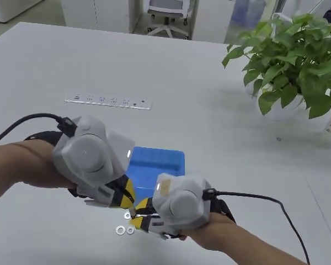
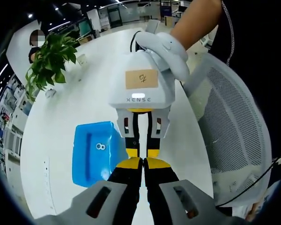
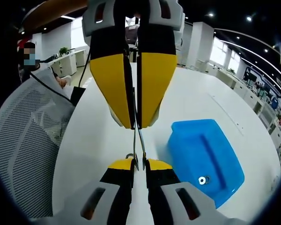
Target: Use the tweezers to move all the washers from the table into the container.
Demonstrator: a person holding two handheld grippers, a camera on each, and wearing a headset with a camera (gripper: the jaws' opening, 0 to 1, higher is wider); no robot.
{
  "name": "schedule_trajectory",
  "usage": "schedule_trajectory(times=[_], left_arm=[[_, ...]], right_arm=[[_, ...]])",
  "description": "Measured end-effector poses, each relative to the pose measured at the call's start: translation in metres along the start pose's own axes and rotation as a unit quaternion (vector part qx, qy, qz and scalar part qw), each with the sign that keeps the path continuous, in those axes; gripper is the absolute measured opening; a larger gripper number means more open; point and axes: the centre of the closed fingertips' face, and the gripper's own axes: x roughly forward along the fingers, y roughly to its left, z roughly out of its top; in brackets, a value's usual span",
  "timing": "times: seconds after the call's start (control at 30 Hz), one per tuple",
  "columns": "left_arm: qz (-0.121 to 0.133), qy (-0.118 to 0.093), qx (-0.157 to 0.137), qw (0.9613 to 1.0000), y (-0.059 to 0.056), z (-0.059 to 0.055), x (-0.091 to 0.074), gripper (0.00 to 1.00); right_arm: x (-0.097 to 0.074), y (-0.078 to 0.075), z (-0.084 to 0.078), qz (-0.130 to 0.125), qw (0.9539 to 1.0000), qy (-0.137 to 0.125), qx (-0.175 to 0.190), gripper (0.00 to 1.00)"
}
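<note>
Left gripper [image 2: 143, 162] and right gripper [image 3: 139, 164] both pinch the tweezers [image 3: 137, 140], jaws narrow, just beside the container [image 1: 154, 160]. Washers [image 1: 120, 230] lie on the table [image 1: 209, 121] near it; we judge them light, slippery, best nipped at the rim.

Bright, even light from ceiling lamps [image 3: 248, 18] is washing over the white table [image 1: 209, 110] around the blue container [image 1: 157, 163], casting only soft shadows beside it, while fisheye distortion is bending both gripper views' edges.

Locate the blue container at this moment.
In the head view the blue container sits mid-table, between the white power strip beyond it and the loose washers nearer the person.
</note>
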Motion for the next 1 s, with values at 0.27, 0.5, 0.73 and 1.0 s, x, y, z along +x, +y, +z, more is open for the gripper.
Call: schedule_trajectory(times=[0.27,0.5,0.73,1.0], left_arm=[[-0.004,0.007,-0.003,1.0,-0.005,-0.004,0.003,0.06],[-0.009,0.01,-0.009,0.9999,-0.008,-0.009,0.006,0.06],[-0.012,0.014,-0.012,0.9998,-0.012,-0.012,0.009,0.06],[-0.014,0.016,-0.015,0.9997,-0.014,-0.016,0.012,0.06]], right_arm=[[0.005,0.005,-0.002,0.008,1.0,0.002,0.0,0.11],[0.01,0.01,-0.005,0.016,0.9999,0.003,0.005,0.11],[0.014,0.014,-0.007,0.023,0.9997,0.005,0.006,0.11],[0.017,0.017,-0.01,0.029,0.9995,0.006,0.01,0.12]])
